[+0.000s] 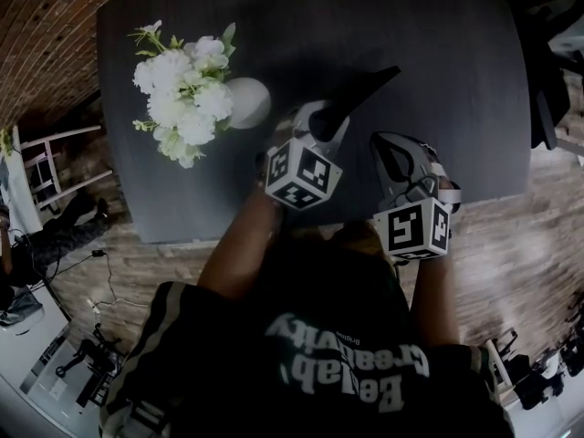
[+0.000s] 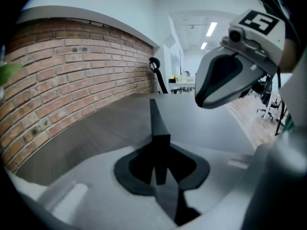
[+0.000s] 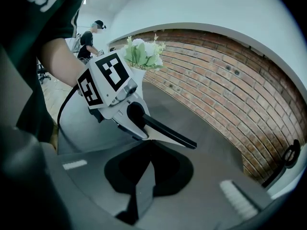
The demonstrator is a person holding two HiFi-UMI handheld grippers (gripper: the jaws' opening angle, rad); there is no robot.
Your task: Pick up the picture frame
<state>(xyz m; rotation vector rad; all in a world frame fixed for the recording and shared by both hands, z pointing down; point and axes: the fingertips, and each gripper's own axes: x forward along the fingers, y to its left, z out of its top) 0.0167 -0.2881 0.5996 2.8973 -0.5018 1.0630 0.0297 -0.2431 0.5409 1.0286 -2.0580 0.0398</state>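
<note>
The picture frame (image 1: 365, 88) is thin and black and seen edge-on; it sticks out up and to the right over the dark table (image 1: 438, 62). My left gripper (image 1: 324, 121) is shut on its near end. In the left gripper view the frame (image 2: 154, 119) runs straight ahead from between the closed jaws of the left gripper (image 2: 160, 150). My right gripper (image 1: 394, 158) hovers just right of the left one, shut, with nothing in it. The right gripper view shows its closed jaws at the right gripper (image 3: 144, 174) and, beyond them, the left gripper (image 3: 127, 114) holding the frame (image 3: 168, 134).
A white vase (image 1: 246, 101) of white flowers (image 1: 182, 94) stands on the table left of the left gripper. A brick wall (image 2: 72, 75) runs along the table's far side. A white chair (image 1: 55, 162) stands at left, a dark office chair (image 1: 552, 71) at right.
</note>
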